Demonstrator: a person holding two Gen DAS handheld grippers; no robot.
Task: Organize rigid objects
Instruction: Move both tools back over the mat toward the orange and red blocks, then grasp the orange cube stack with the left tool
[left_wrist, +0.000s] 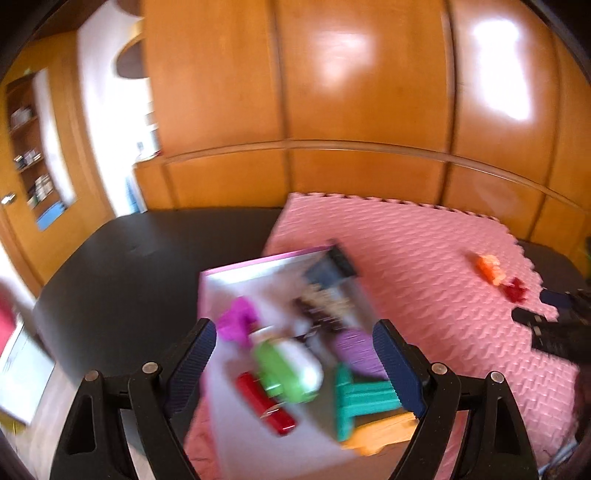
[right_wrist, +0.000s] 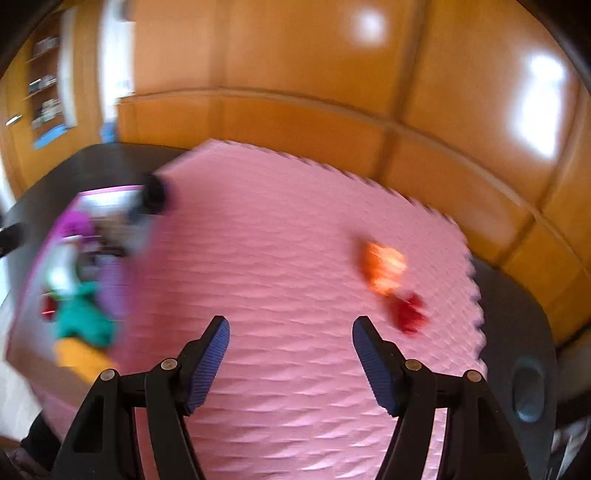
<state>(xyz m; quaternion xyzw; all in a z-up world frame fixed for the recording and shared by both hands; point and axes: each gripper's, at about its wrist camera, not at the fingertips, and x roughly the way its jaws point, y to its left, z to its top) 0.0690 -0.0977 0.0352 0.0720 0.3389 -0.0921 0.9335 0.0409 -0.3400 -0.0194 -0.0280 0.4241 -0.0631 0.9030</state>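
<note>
A pink-rimmed box stands at the left edge of a pink foam mat and holds several toys: a green and white one, a red bar, a teal piece, purple pieces and an orange one. My left gripper hangs open above that box with nothing between its fingers. On the mat's right side lie an orange toy and a dark red toy. My right gripper stands open over bare mat, left of those two toys. Both views are blurred.
The mat lies on a black table. Wooden panelled walls rise behind it, with a shelf unit at the far left. A round dark object sits on the table by the mat's right edge.
</note>
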